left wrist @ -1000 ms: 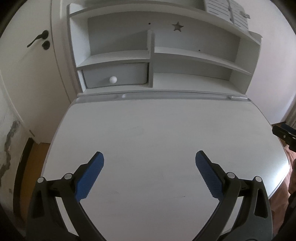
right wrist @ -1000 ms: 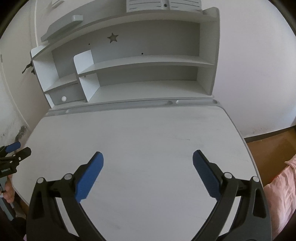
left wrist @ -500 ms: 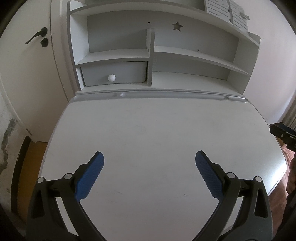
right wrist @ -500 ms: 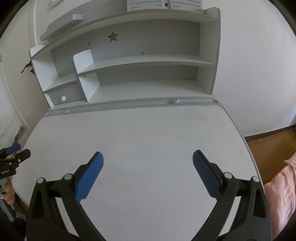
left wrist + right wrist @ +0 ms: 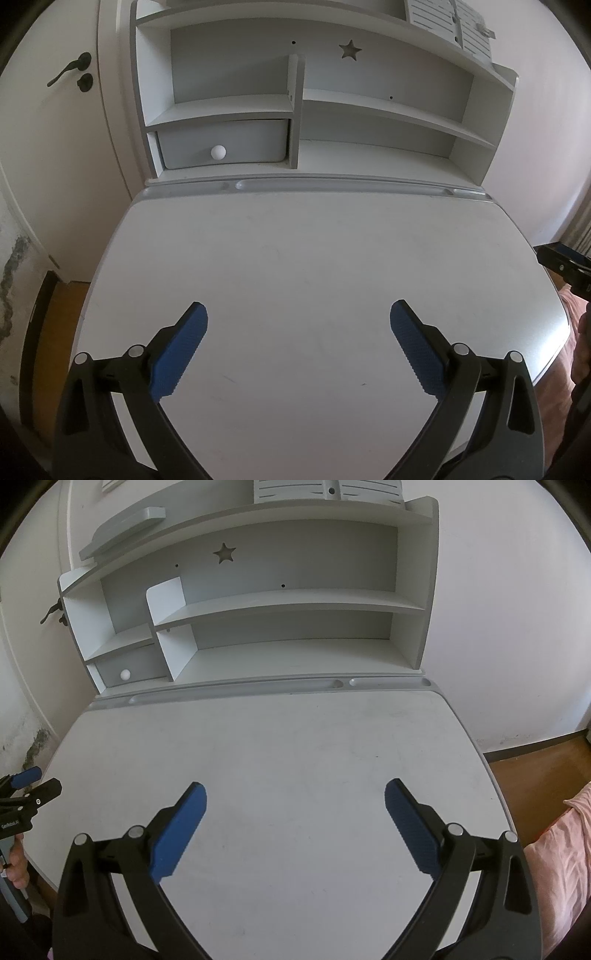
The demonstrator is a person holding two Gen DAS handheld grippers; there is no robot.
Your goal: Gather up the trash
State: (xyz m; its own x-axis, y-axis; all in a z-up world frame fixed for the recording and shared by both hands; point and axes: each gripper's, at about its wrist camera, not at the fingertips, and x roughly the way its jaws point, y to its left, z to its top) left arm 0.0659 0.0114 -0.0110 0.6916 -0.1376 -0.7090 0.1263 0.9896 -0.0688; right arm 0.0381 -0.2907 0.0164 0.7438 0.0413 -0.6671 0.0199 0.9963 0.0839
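Observation:
No trash shows in either view. My left gripper (image 5: 297, 314) is open and empty, held above the near part of a white desk top (image 5: 295, 258). My right gripper (image 5: 295, 794) is open and empty above the same desk top (image 5: 277, 746). The right gripper's tip shows at the right edge of the left wrist view (image 5: 565, 264). The left gripper shows at the left edge of the right wrist view (image 5: 26, 797).
A grey-white hutch with bare shelves (image 5: 332, 110) stands at the desk's back, with a small drawer with a white knob (image 5: 218, 151) at its lower left. A door (image 5: 55, 110) is on the left. Pink fabric (image 5: 565, 849) lies right of the desk.
The left wrist view has shifted slightly, so the hutch and drawer sit a little lower and nearer. Both grippers stay open and empty.

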